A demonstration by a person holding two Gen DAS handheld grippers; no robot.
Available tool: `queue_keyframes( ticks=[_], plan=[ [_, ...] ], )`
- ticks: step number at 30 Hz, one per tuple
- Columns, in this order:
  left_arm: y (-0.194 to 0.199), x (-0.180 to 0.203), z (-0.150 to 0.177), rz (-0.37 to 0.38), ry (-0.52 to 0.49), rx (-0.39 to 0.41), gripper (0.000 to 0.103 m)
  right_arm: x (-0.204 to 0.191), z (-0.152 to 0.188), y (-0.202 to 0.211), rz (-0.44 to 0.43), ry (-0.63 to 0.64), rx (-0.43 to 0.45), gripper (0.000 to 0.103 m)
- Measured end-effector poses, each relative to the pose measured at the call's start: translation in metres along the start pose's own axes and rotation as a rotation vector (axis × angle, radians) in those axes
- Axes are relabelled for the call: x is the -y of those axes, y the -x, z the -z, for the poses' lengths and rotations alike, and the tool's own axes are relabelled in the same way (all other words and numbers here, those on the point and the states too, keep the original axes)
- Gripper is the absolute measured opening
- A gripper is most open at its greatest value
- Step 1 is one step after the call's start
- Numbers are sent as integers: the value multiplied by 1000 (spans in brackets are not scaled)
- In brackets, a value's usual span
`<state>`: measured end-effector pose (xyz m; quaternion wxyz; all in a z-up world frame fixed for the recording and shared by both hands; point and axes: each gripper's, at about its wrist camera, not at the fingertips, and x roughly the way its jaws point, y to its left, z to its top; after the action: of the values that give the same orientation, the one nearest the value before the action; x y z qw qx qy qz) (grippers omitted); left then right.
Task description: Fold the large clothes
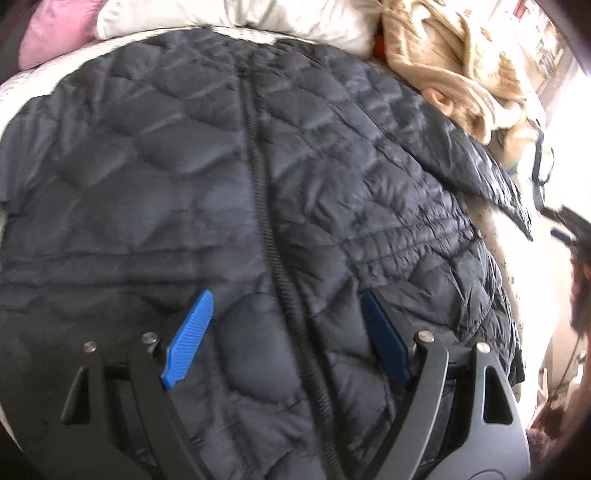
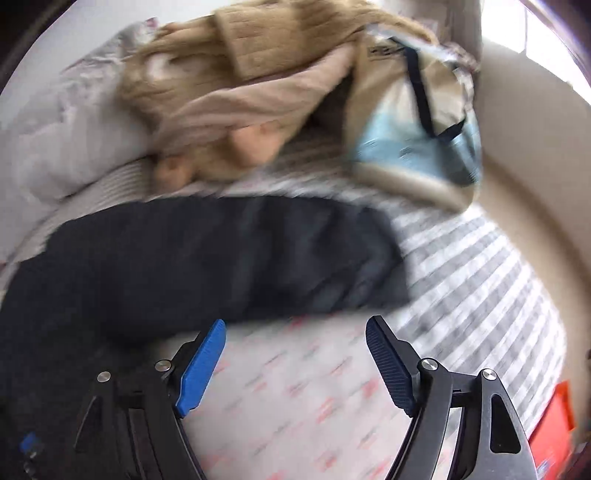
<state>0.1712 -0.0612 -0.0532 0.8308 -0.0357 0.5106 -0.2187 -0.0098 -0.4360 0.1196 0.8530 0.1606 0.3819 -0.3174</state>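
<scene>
A large dark quilted puffer jacket [image 1: 207,177] lies spread flat on the bed, its zipper [image 1: 258,155] running down the middle. My left gripper [image 1: 284,306] is open and empty, hovering just above the jacket's lower front, its blue pads either side of the zipper. One sleeve [image 1: 491,173] sticks out to the right. In the right wrist view that dark sleeve [image 2: 221,258] lies across the bed. My right gripper [image 2: 295,336] is open and empty above the bedsheet, just below the sleeve's edge.
A beige knitted garment [image 2: 251,85] and a light blue and cream bag [image 2: 417,122] lie heaped at the far side. White pillows [image 1: 236,18] and a pink cushion [image 1: 55,29] sit beyond the jacket. An orange box [image 2: 554,432] is at the right edge.
</scene>
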Motion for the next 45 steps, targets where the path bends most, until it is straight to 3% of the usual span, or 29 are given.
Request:
queue_keyframes(
  ticks=[5, 10, 16, 22, 27, 29, 31, 32, 35, 38, 41, 45],
  plan=[
    [46, -38, 2, -87, 62, 75, 83, -74, 47, 37, -196, 59, -45, 80],
    [96, -110, 16, -200, 174, 115, 83, -139, 96, 51, -329, 189, -47, 83],
    [139, -211, 40, -437, 338, 177, 83, -171, 133, 22, -321, 326, -131, 83],
    [142, -295, 62, -572, 504, 195, 83, -186, 134, 28, -362, 408, -104, 83],
    [120, -343, 69, -560, 607, 202, 83, -191, 133, 20, -370, 414, -122, 83],
    [111, -350, 65, -571, 612, 195, 83, -194, 133, 13, -377, 409, -133, 83],
    [98, -356, 58, -536, 607, 192, 81, -198, 133, 9, -383, 415, -144, 83],
    [96, -361, 57, -506, 620, 199, 74, -200, 132, 7, -381, 422, -145, 83],
    [96, -372, 57, -453, 704, 227, 13, -204, 131, 5, -375, 432, -140, 83],
    [118, -351, 41, -451, 592, 338, 9, -205, 128, 3, -378, 426, -134, 83],
    [157, -318, 15, -531, 400, 487, 8, -206, 127, -2, -372, 419, -135, 83],
    [210, -320, -17, -639, 362, 597, 8, -206, 126, -9, -369, 412, -145, 83]
  ],
)
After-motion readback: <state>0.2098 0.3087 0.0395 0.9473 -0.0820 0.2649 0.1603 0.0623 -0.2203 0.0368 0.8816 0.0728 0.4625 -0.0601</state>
